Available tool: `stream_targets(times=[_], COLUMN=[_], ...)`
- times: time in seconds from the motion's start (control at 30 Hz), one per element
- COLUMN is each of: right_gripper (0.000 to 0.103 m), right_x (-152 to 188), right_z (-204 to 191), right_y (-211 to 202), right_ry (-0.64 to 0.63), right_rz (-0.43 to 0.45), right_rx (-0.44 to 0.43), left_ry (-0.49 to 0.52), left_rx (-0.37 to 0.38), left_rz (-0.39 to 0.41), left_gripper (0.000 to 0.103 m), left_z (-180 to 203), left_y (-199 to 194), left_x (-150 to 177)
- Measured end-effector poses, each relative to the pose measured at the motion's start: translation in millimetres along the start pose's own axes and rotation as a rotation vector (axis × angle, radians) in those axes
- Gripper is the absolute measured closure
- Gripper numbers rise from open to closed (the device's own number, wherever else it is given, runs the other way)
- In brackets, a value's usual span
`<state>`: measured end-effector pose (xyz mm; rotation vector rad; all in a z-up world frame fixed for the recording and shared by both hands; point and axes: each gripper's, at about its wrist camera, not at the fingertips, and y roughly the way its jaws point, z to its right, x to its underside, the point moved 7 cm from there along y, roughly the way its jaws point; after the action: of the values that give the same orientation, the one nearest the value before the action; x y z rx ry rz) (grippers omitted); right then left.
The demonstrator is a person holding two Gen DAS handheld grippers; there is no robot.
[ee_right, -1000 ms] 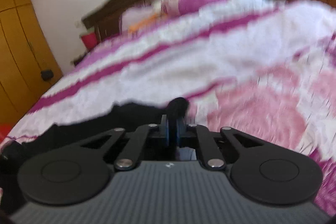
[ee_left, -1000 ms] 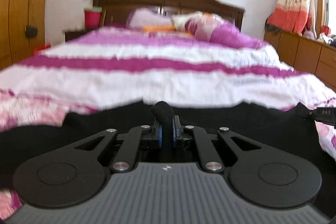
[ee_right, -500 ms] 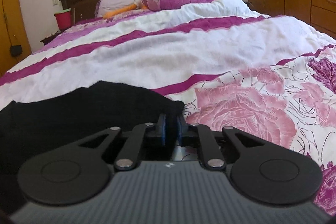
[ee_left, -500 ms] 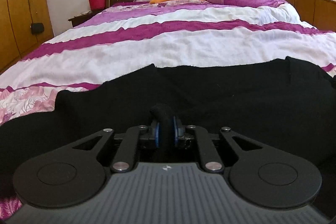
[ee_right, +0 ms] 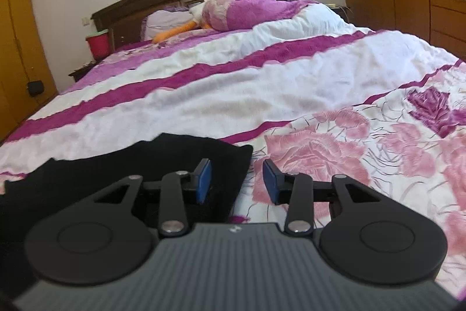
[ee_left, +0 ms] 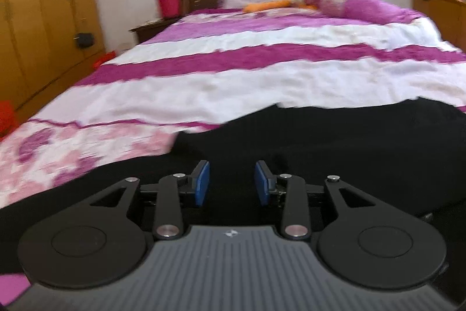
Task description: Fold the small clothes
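A black knit garment (ee_left: 335, 153) lies spread flat on the pink-and-white floral quilt (ee_right: 335, 153) at the foot of the bed, apparently laid out so it can be folded. Over the garment's middle, the left tool (ee_left: 232, 182) is opening, blue pads clear of the cloth. At the garment's right corner, the right tool (ee_right: 237, 179) is opening too, gripping nothing.

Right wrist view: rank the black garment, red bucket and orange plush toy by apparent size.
1. black garment, though nearness inflates it.
2. red bucket and orange plush toy look alike; unranked.
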<state>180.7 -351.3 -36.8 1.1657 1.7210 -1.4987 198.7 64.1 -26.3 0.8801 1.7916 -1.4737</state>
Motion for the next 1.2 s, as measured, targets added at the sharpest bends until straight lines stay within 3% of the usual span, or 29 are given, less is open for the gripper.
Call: stream_targets(times=[0.13,0.47,0.53,0.73,0.93,1.2], right_gripper=[0.061,0.061,0.061,0.061,0.061,0.062], right_x=[1.3,22.3,30.4,53.4,78.6,109.2], right_z=[-7.1,-28.6,-31.1,-34.6,-36.7,-28.3], right_y=[-33.0,-98.7,-108.6,-121.8,-117.7,-106.9], right_ry=[-0.002,-0.027,-0.015,-0.027,-0.068,-0.079], right_rz=[-0.009,-0.084,-0.098,-0.113,-0.148,-0.184], right_rx=[-0.046,-0.091,-0.1,-0.082,-0.049,-0.001], left_ry=[-0.017,-0.145,-0.225,-0.597,-0.699,-1.055], left_rx=[-0.12,-0.246,-0.228,-0.066,-0.088,-0.022], left_rz=[-0.044,-0.129,-0.152,-0.194,-0.173,-0.081], left_gripper=[0.061,0.058,0.058,0.058,0.058,0.057], left_z=[-42.8,-146.6,-164.8,-190.0,-194.9,-219.2], left_y=[-11.7,-43.4,-48.9,-51.5,-38.1,-40.5], left_x=[11.5,63.4,75.1,102.0,108.1,120.2])
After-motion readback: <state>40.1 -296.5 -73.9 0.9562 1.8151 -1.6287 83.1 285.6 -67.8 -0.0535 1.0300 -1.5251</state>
